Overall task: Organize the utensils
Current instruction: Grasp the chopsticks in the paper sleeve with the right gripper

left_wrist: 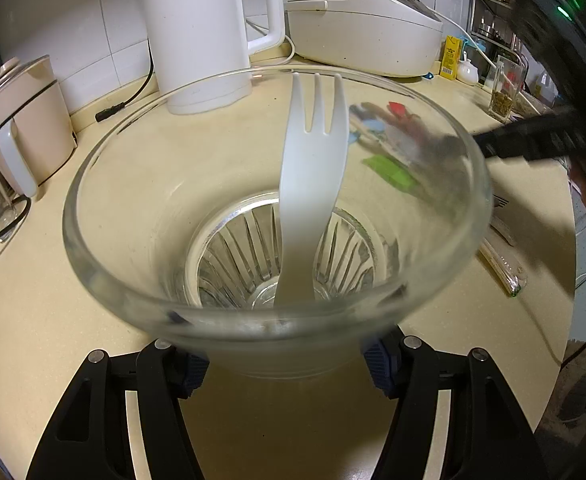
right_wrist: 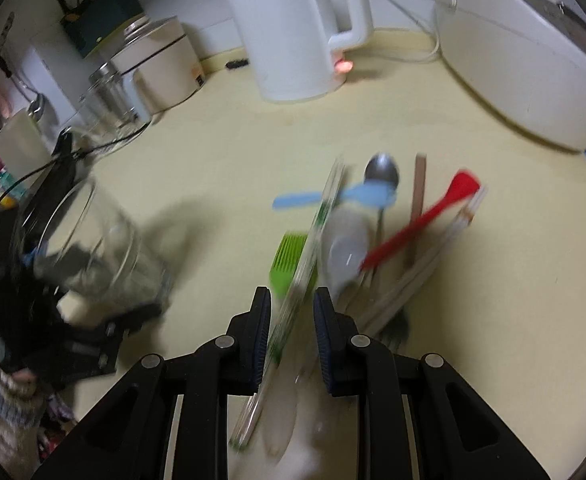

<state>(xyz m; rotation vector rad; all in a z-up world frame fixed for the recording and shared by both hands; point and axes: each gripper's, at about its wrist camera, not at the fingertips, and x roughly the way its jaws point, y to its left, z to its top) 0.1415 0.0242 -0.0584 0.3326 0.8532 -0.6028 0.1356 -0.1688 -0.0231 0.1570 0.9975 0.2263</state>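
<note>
The left claw [left_wrist: 281,364] is clamped on the lower wall of a clear glass cup [left_wrist: 277,216], one blue pad pressing each side, and the cup sits upright above the cream surface [left_wrist: 53,320]. A white plastic fork [left_wrist: 313,168] stands inside the cup, tines up, leaning toward the rim at 12 o'clock. In the right wrist view the same cup and its holder appear at 9 o'clock, blurred. The right claw [right_wrist: 293,320] is partly spread; a long wrapped pair of chopsticks with green print [right_wrist: 313,248] runs between its pads, but motion blur prevents telling whether the pads press on it. The remaining utensils lie in a loose pile on the surface ahead of the right claw, toward 1 o'clock: a green brush head [right_wrist: 289,260], a blue spatula [right_wrist: 357,196], a metal spoon [right_wrist: 381,170], a pale plastic spoon [right_wrist: 345,248], a red spatula [right_wrist: 421,224], and a brown stick [right_wrist: 419,188]. A white kettle [right_wrist: 297,28] stands at 12 o'clock and a white rice cooker [right_wrist: 533,60] at 2 o'clock, both well apart from the pile.
</note>
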